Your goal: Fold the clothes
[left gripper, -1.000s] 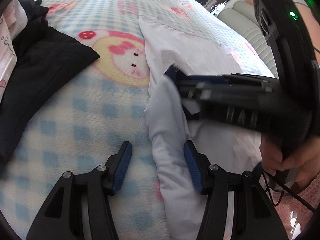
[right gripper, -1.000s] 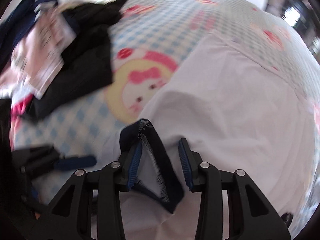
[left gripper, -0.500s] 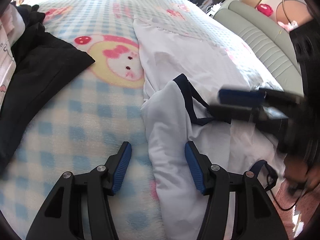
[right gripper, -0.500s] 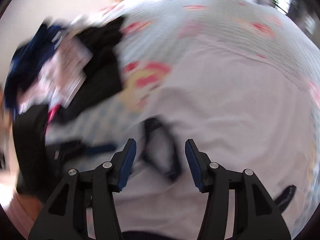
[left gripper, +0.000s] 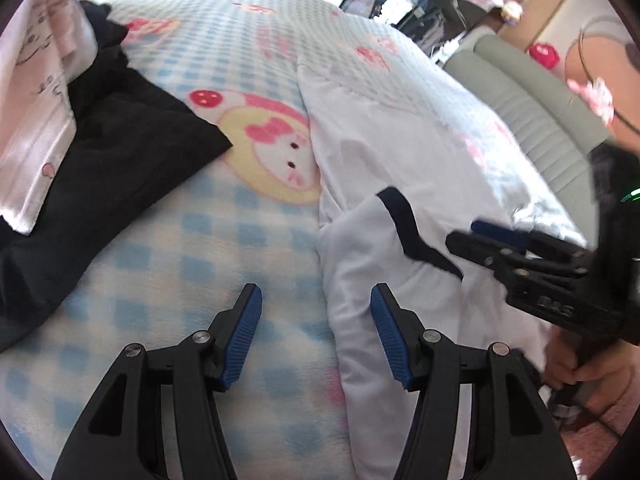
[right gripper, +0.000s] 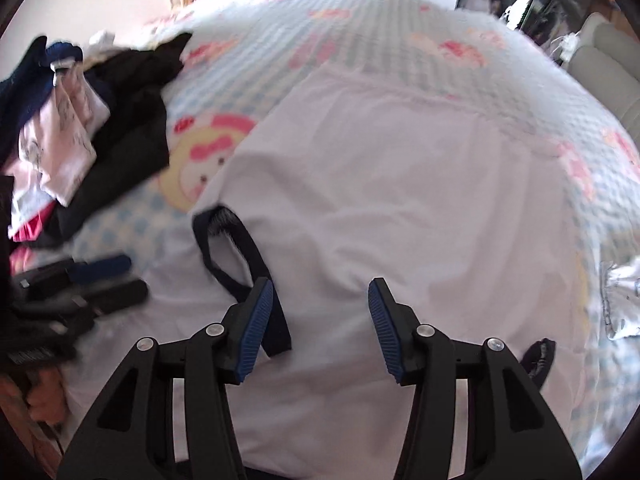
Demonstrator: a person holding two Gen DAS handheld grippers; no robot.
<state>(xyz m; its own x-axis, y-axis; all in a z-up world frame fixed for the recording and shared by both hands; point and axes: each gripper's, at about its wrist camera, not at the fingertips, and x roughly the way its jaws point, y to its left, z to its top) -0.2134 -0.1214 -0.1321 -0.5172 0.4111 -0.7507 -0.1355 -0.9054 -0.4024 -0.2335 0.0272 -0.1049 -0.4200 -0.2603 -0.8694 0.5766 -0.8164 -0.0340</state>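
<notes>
Over the checked blanket (left gripper: 168, 240), both grippers' fingers (left gripper: 244, 336) (right gripper: 256, 320) hang spread, empty, above the white shirt (right gripper: 400, 200).

Black plastic grippers (left gripper: 316, 332) (right gripper: 320, 320) w/ ribbed blue pads (left gripper: 390, 340), silver screws, bare-skinned hand (left gripper: 580, 368).

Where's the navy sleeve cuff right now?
In the right wrist view the navy cuff lies on the white shirt, just ahead-left of the open right gripper.

A bed under a blue checked cartoon blanket (right gripper: 256, 60), grey-green padded bench (left gripper: 532, 120) beside it
</notes>
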